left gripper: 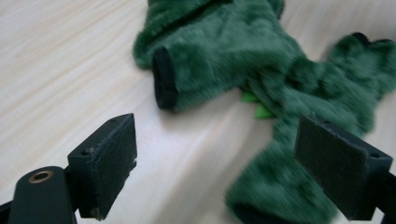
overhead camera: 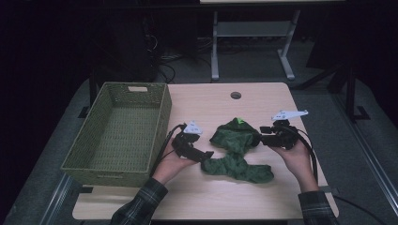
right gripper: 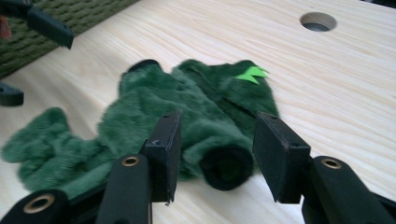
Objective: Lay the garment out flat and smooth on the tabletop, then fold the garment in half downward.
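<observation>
Fuzzy green garment (overhead camera: 237,152) looks light, floppy, non-slip; I'd pinch the black cuff (right gripper: 227,167). Left gripper (overhead camera: 205,155) at its 9 o'clock, right gripper (overhead camera: 261,135) at 3, both jaws apart, empty.

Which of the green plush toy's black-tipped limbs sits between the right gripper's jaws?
The limb at the plush toy's right end, whose round black tip faces the right gripper. Its open jaws flank it without pressing; the other black tip lies toward the left gripper.

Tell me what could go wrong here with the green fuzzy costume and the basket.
The left hand-held gripper is open with only table between its pads, so the costume lies unheld. The right hand-held gripper merely brackets a black cuff; closing may pinch only fuzz and slip. Limp, trailing limbs could snag the basket rim.
</observation>
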### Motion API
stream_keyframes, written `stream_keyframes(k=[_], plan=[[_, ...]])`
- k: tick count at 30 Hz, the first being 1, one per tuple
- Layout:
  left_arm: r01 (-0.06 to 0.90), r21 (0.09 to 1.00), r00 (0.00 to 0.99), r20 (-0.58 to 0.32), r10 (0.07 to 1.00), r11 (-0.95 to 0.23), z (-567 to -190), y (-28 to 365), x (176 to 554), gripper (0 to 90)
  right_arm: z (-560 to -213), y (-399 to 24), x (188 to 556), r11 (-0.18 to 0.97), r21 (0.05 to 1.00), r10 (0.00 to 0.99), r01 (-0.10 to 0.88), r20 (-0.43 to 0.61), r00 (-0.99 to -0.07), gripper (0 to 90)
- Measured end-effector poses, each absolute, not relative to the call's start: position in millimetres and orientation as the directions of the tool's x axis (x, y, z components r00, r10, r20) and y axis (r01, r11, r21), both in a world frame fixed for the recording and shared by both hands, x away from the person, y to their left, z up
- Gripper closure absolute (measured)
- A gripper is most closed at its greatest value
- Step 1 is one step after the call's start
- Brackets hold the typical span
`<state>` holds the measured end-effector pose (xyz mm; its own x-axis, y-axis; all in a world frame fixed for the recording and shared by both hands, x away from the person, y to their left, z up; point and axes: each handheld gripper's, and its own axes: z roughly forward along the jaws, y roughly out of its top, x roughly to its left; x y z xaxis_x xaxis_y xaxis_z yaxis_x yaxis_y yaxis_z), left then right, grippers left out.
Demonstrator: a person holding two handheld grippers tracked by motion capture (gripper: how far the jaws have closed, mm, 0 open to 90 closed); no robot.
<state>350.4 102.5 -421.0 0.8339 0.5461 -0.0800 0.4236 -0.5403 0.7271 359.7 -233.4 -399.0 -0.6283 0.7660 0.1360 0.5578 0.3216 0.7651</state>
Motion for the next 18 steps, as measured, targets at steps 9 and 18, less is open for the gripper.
stream_keyframes(k=[9,18], plan=[[0.404,0.750,0.836,-0.070,0.544,-0.524,-433.7,122.5,306.4,12.7,-397.2,-211.1,348.1,0.368,0.762,0.714,0.533,0.135,-0.687,47.4],[0.423,0.742,0.829,-0.085,0.552,-0.520,-446.9,126.1,277.9,12.7,-403.4,-173.4,336.0,0.419,0.761,0.649,0.495,0.130,-0.749,49.9]])
